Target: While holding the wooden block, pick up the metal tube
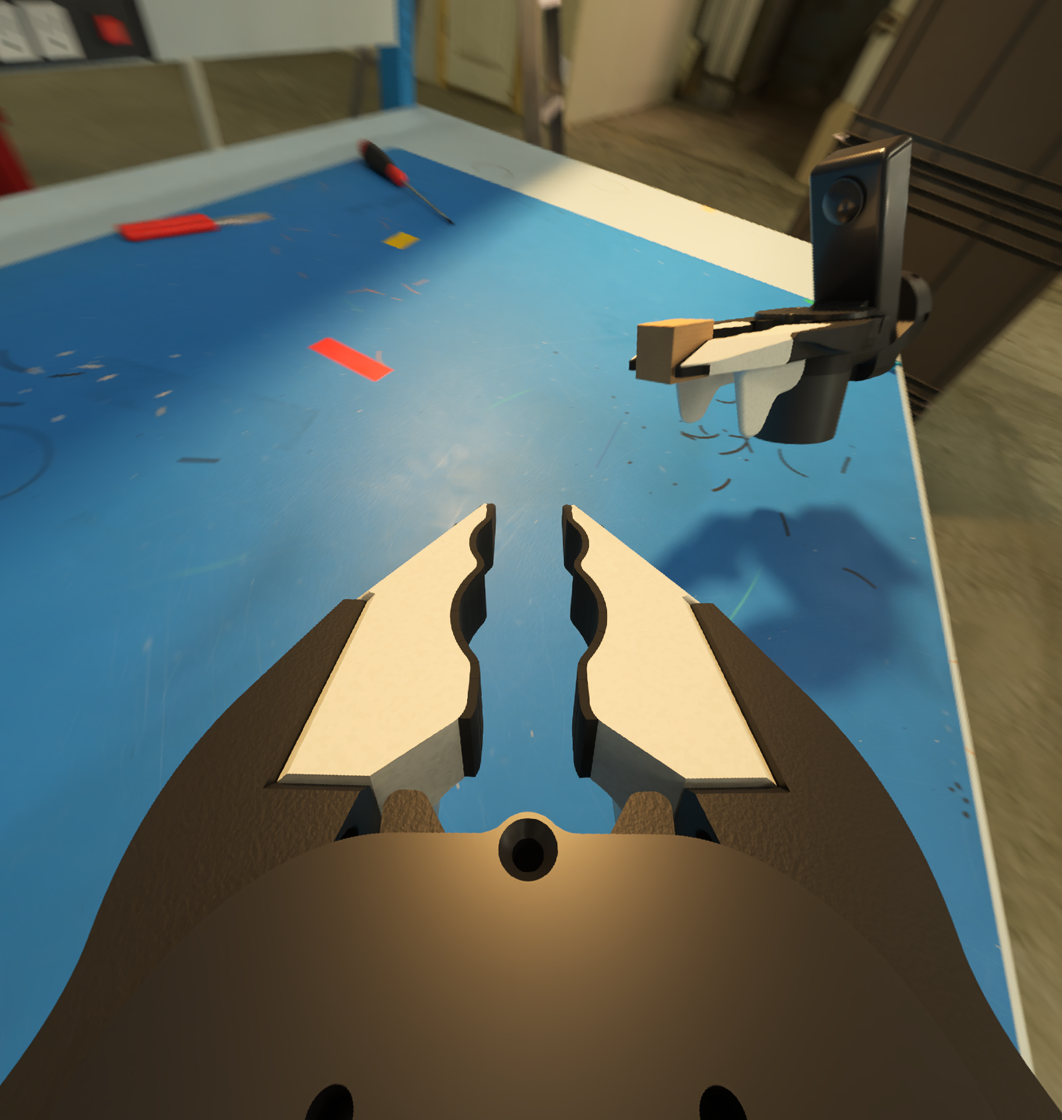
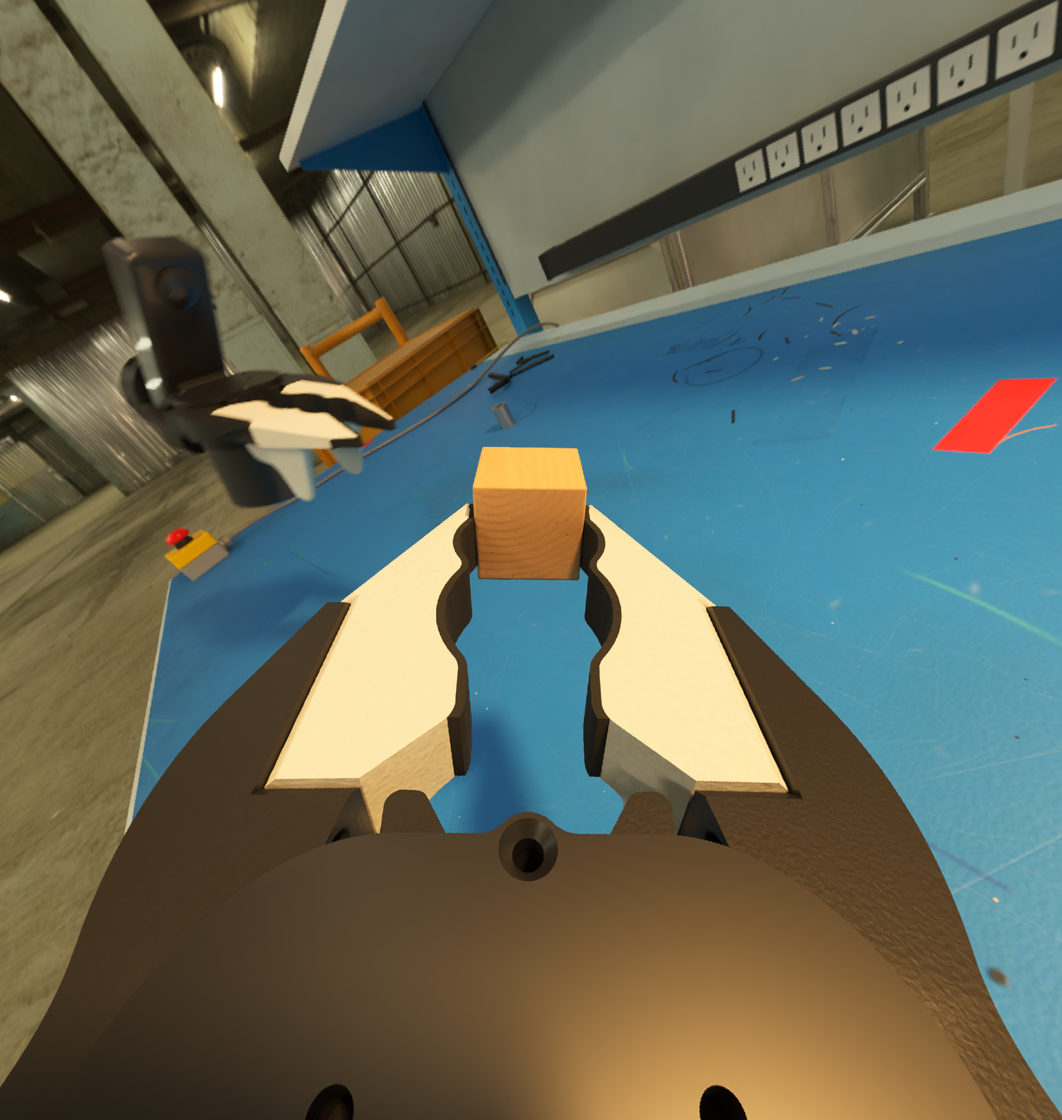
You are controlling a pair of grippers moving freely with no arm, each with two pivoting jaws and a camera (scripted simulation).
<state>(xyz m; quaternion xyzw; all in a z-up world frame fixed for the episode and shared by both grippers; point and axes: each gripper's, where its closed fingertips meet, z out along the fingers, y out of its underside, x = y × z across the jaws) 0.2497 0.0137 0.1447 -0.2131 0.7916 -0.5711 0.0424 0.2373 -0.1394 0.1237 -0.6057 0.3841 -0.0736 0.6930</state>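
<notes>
The right gripper pinches the square wooden block. The left gripper, fingers apart, could knock over the small grey metal tube.

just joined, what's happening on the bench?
The right gripper is shut on the wooden block, held above the blue table. The left gripper is open and empty, hovering over the table. The metal tube stands untouched farther along the table, so the second pickup is not yet done.
</notes>
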